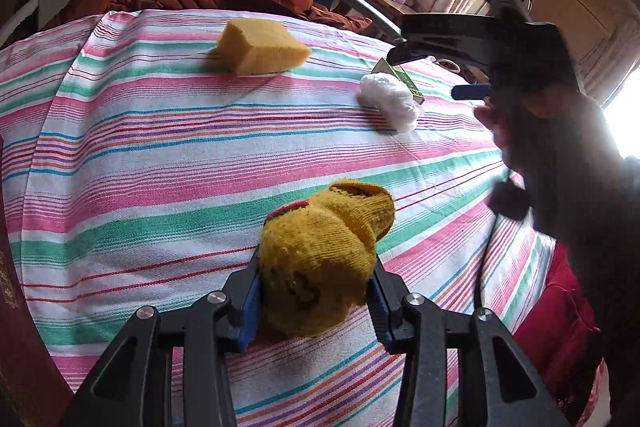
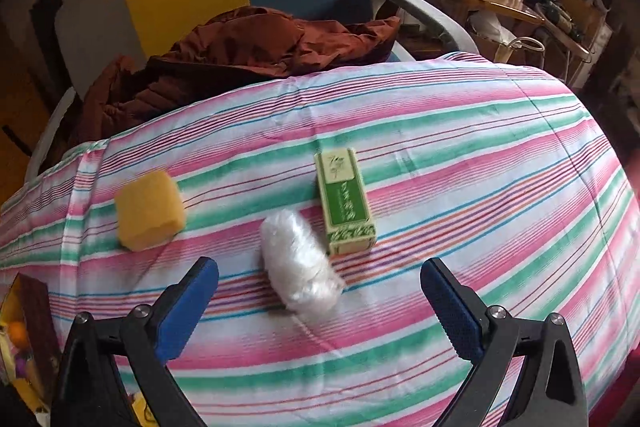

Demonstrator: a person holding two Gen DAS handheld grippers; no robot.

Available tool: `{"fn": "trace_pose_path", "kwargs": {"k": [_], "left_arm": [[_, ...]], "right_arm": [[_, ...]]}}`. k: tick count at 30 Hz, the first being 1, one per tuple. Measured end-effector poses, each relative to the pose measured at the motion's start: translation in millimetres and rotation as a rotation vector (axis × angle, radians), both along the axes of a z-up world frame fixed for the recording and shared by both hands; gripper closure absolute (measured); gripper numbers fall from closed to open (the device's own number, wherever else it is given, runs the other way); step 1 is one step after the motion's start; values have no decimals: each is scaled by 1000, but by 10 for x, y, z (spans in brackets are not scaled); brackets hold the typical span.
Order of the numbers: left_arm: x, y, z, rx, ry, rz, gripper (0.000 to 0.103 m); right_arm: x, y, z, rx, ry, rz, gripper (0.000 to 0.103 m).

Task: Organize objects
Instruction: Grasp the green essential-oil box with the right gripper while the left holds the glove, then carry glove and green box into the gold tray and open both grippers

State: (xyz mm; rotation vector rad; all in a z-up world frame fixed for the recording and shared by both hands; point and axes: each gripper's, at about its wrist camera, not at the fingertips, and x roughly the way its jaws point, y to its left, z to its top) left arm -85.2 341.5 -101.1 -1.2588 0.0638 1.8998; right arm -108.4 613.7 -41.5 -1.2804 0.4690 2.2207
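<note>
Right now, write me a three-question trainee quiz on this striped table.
1. True or false: the left gripper is shut on the yellow sock.
2. Which object lies nearest the open right gripper? A) yellow sponge B) white plastic roll C) green box
3. Fill in: the white plastic roll lies between the yellow sponge and the ____.

Key: 1 true. 2 B. 3 green box.

Daylight glares from the window (image 1: 624, 115) (right side), fisheye edges dark, slight blur.
</note>
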Motion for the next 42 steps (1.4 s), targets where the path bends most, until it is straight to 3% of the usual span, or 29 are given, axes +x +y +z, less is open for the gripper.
{"fn": "trace_pose_path", "kwargs": {"k": [3,5,9,13,20,24,28,36,42], "left_arm": [[-12,-10,-3,8,-7,-1,57],[-17,-14,-6,12,-12,-1,57],[-27,-3,-17,14,-16,-2,57],[-14,16,-23,8,-5,-3,57],[14,42,23,-28,16,-5,60],[79,-44,136,-52,26,15,61],[209,-218,398,-31,90,30,61],[413,-747,795,-3,162,89,61],[499,-1099,856,-7,177,139,61]], "right_arm": [[-208,232,-116,21,-49,-50,9],[-334,375,-219,19,-79,-76,19],[-449,480,-448,1,-151,-75,72],[-288,413,-408,26,-167,-27,72],[371,294,-226,52,-196,-9,72],[664,13,17,51,-134,27,72],[803,-355,191,59,-73,89,72],[964,-1052,312,10,34,183,72],[1047,-1434,414,-40,99,235,72]]}}
